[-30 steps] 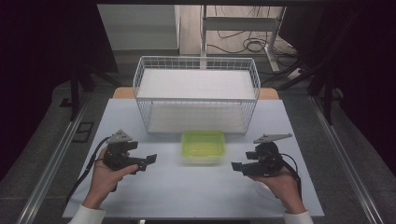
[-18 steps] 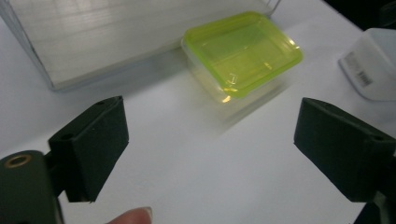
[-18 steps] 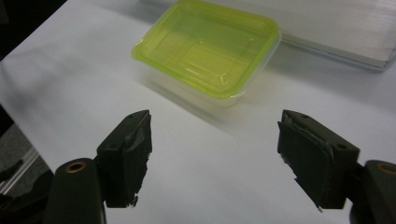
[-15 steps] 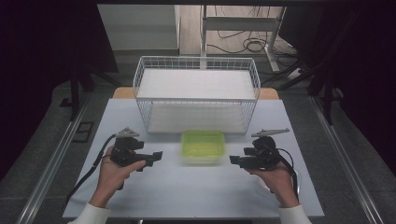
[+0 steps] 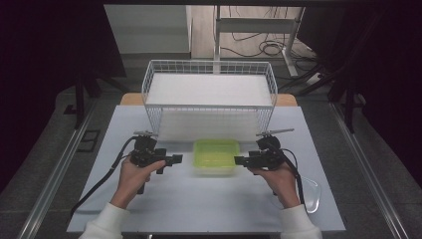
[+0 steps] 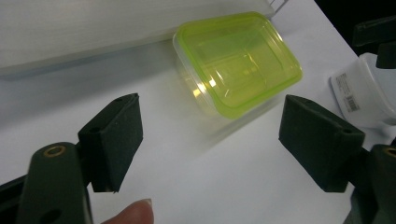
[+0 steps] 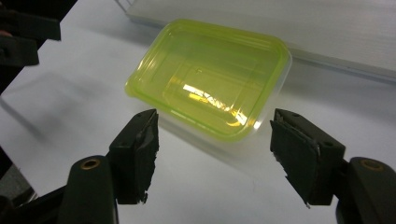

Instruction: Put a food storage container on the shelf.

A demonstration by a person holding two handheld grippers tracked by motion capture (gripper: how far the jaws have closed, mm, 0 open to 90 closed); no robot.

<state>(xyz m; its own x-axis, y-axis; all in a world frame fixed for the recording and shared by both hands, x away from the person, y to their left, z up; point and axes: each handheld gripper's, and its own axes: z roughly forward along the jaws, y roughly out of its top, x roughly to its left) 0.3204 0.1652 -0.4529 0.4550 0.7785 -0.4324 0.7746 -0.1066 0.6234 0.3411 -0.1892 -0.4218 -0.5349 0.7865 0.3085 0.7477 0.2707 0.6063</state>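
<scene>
Green-lidded container (image 5: 216,155) sits just before wire basket (image 5: 209,94).

The right claw (image 7: 212,158) points at a clear container with a yellow-green lid (image 7: 210,77) standing on the white desk (image 7: 70,107). Its black jaws have just been closing, stand apart, and the container lies just beyond them, untouched by either.

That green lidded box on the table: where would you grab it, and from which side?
Probably by its two short ends, one gripper from each side. The green lidded box lies flat, long side across the table, with the left gripper and right gripper level with those ends. The lid's rim overhangs the clear base, giving the fingers a lip.
</scene>
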